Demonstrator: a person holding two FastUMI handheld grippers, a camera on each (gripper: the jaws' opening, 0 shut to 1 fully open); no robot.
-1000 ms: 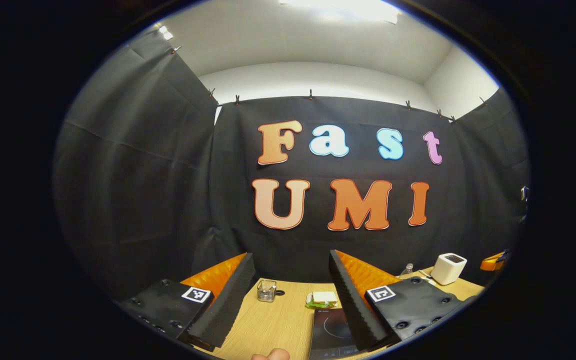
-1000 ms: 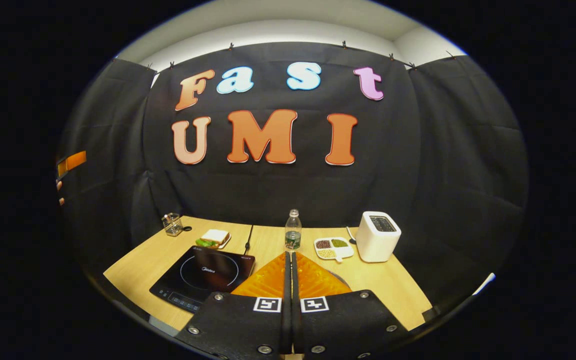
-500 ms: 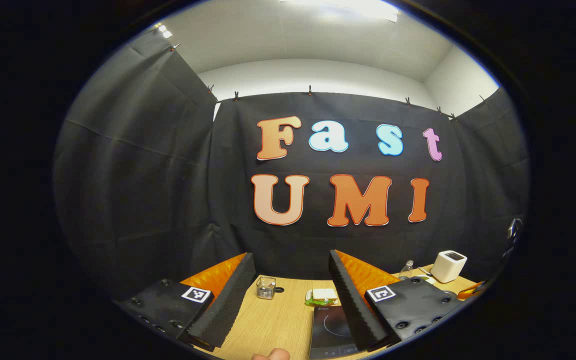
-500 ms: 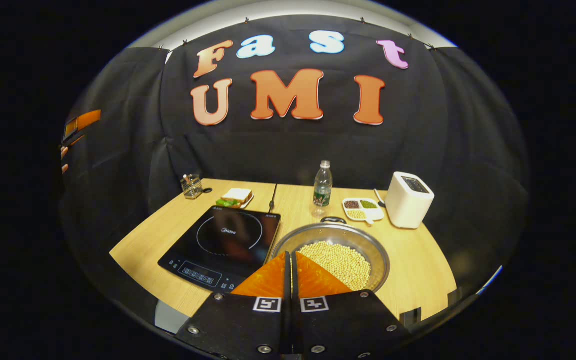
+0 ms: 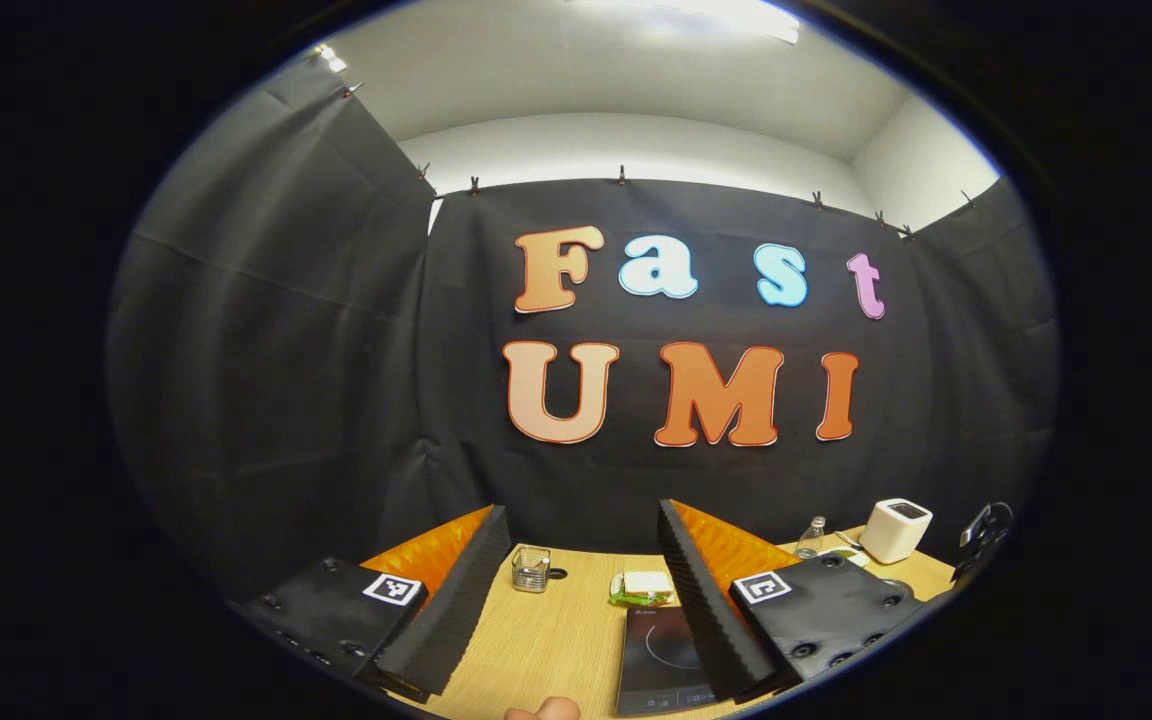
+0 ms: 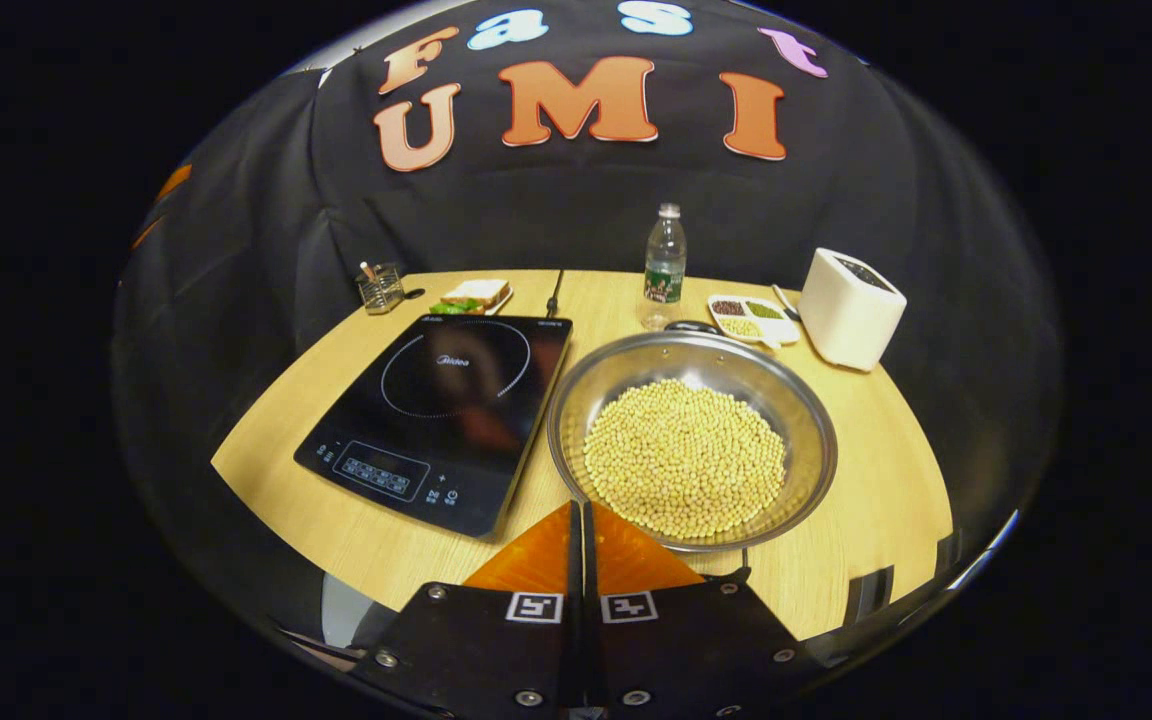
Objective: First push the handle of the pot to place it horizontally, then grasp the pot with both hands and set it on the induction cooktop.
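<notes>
In the right gripper view a wide steel pot (image 6: 804, 430) full of pale beans (image 6: 684, 458) stands on the wooden table, just right of the black induction cooktop (image 6: 441, 410). One dark pot handle (image 6: 693, 326) points to the far side, and another dark bit shows at the near rim. My right gripper (image 6: 581, 512) is shut with nothing in it and hangs above the table's near edge, just short of the pot. My left gripper (image 5: 581, 515) is open and empty, held above the table with the cooktop (image 5: 664, 655) under its right finger.
Along the back of the table (image 6: 876, 500) stand a glass holder (image 6: 381, 287), a sandwich (image 6: 476, 295), a water bottle (image 6: 664, 265), a divided dish (image 6: 751, 315) and a white box-shaped appliance (image 6: 851, 308). A cable (image 6: 555, 295) leads back from the cooktop. A fingertip (image 5: 541, 710) shows at the bottom.
The right gripper view has tipped downward over the table, so the whole pot and cooktop have come into sight. The left gripper has hardly moved and stays open.
</notes>
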